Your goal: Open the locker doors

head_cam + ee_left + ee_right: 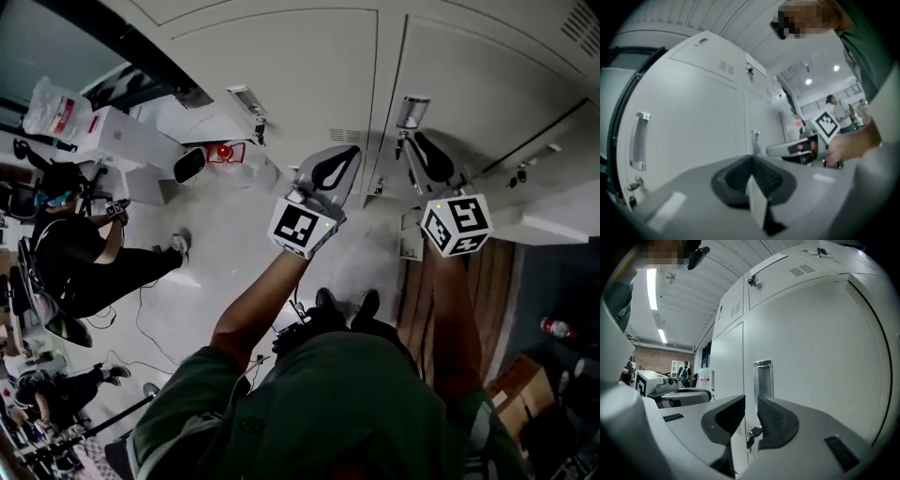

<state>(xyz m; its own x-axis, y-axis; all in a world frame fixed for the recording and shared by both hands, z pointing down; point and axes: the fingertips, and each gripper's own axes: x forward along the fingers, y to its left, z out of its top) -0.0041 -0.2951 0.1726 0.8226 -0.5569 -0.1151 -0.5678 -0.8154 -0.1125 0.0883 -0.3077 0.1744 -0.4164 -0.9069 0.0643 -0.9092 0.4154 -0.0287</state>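
Observation:
Tall grey locker doors (291, 66) fill the wall ahead, all closed. A metal handle (412, 111) and a small lock latch (752, 433) sit on the right door (815, 362). My right gripper (411, 141) hovers just short of that handle (763, 377). Its jaws stand slightly apart, and the gap between them (751, 406) shows only the door seam. My left gripper (347, 155) is held beside it, off the lockers, its jaws (752, 161) shut with nothing in them. In the left gripper view another door handle (640, 140) shows at the left.
A seated person (84, 253) and other people are to the left, with a white box (122, 136) and cables on the floor. A wooden panel (478, 281) and a red bottle (555, 326) lie to the right.

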